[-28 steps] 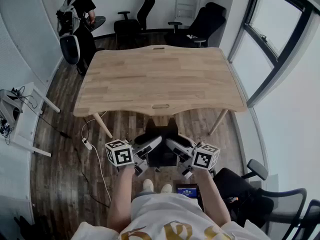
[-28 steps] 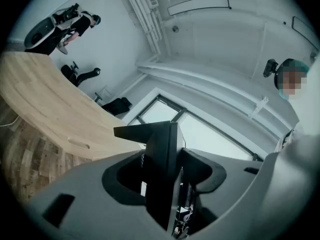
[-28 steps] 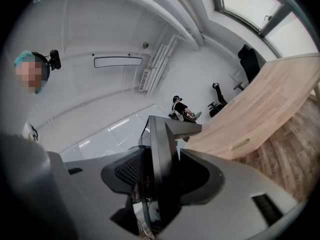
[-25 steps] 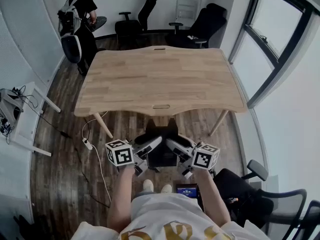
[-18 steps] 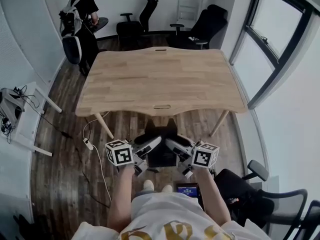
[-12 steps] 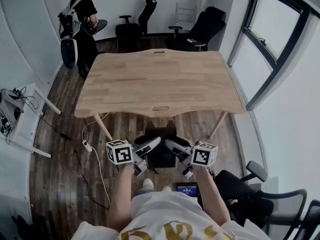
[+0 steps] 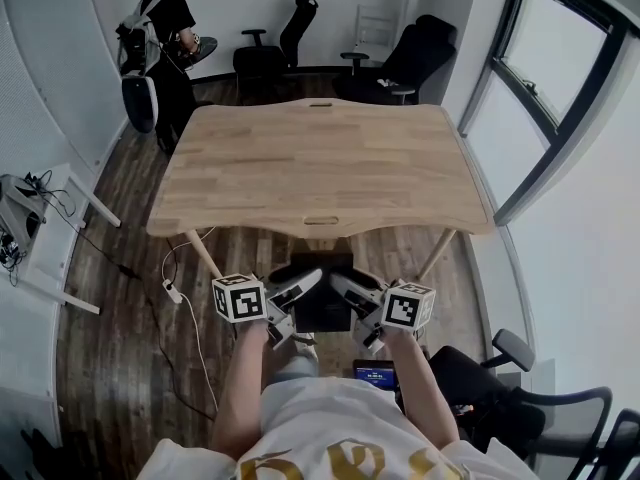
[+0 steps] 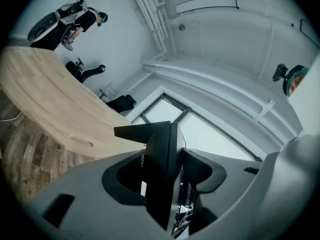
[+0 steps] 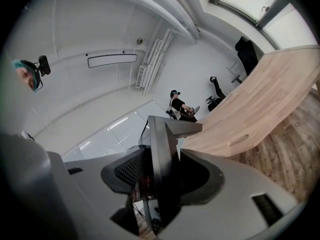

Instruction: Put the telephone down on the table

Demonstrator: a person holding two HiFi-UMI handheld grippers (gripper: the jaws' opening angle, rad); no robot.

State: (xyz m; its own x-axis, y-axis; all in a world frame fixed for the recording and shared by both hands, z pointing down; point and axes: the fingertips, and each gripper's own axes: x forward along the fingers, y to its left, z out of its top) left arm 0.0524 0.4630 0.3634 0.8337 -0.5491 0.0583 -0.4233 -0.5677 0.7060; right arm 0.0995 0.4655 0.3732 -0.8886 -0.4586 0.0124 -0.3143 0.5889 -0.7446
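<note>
Left gripper view showed my left gripper (image 8: 167, 170) clamped on the black telephone (image 8: 160, 144), with a dark pad pressed against each face of its upright slab. Right gripper view showed the same of my right gripper (image 9: 162, 175): its jaws were closed on the telephone's other end, pads tight on both sides. From the head view, I held the telephone between the two grippers, which angled inward toward each other. It hung in the air in front of my body, over the wooden floor (image 7: 120, 348). It was short of the near edge of the table (image 7: 400, 158) and not touching it. The tabletop was pale wood, with a slot-shaped cutout (image 7: 322, 220) at the middle of its near edge. Beyond the far left corner stood a person (image 7: 160, 43), and black office chairs (image 7: 270, 53) stood past the far edge.
</note>
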